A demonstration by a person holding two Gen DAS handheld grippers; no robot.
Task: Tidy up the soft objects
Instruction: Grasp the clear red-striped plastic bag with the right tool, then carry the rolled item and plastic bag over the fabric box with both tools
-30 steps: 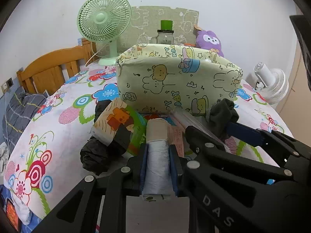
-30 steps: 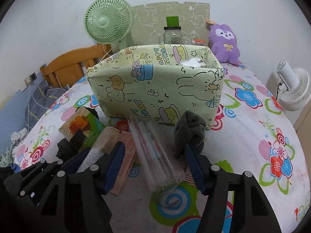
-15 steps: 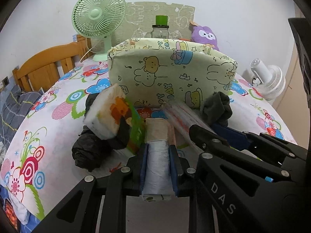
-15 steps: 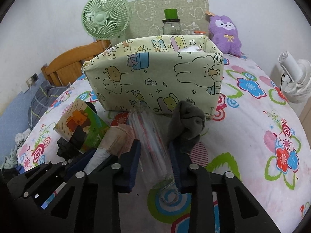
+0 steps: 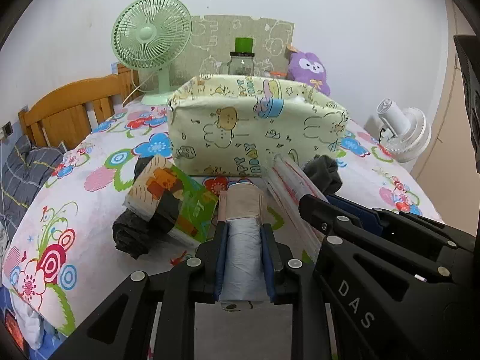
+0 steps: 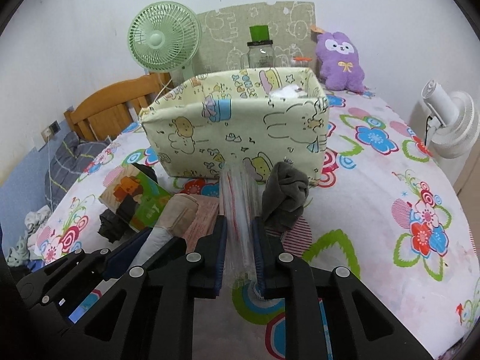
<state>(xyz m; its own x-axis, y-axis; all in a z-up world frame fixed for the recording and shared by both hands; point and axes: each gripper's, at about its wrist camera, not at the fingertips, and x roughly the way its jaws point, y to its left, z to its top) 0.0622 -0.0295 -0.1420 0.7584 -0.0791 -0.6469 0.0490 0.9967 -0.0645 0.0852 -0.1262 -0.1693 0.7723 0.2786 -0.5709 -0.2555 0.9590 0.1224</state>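
My left gripper is shut on a grey plastic-bag roll with a beige paper band, also seen in the right wrist view. My right gripper is shut on a clear plastic pack with red lines, which also shows in the left wrist view. A yellow cartoon-print fabric bin stands just beyond, with something white inside. A dark grey sock lies right of the pack. A tissue pack with an orange and green print and a black bundle lie left.
A green fan, a glass jar with a green lid and a purple plush stand behind the bin. A white fan is at the right edge. A wooden headboard is at left. The flowered sheet covers the bed.
My right gripper has closed from wide open onto the clear plastic pack. My left gripper stays shut on the roll. The tissue pack has shifted a little.
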